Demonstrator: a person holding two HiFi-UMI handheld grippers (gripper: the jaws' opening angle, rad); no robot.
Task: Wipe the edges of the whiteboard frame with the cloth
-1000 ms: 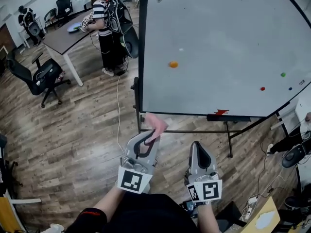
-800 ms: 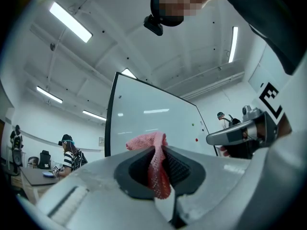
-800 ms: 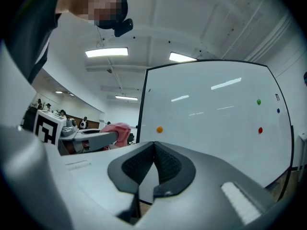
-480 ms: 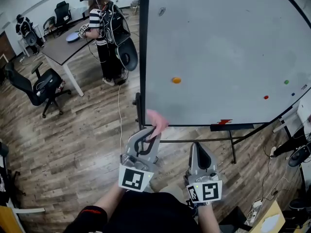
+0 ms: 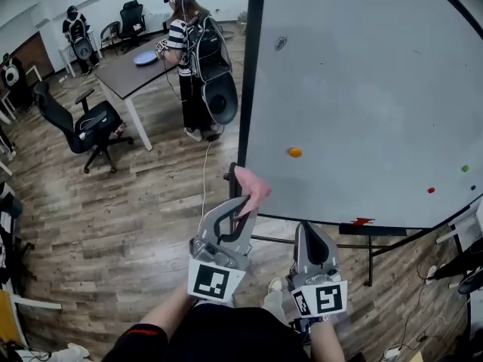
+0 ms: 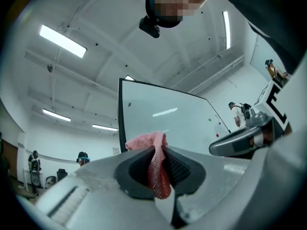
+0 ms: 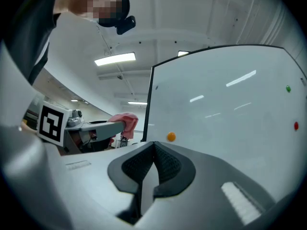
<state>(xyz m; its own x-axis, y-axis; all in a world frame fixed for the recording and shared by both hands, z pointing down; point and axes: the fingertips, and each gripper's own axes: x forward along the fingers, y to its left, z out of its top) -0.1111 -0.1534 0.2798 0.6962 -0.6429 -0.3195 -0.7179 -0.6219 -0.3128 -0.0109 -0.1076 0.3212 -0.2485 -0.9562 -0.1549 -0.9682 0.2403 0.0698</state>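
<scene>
Jaws of the left gripper clamped the pink cloth near the whiteboard frame's 7 o'clock corner. Right gripper jaws were pressed together, empty.

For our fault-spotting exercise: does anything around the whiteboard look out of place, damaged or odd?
Nothing stands out. The whiteboard stands upright with a few small coloured dots on it; the left tongs pinch the pink cloth near its lower left corner.

Pink cloth, white whiteboard with black frame, orange dot, brown wood-grain floor
</scene>
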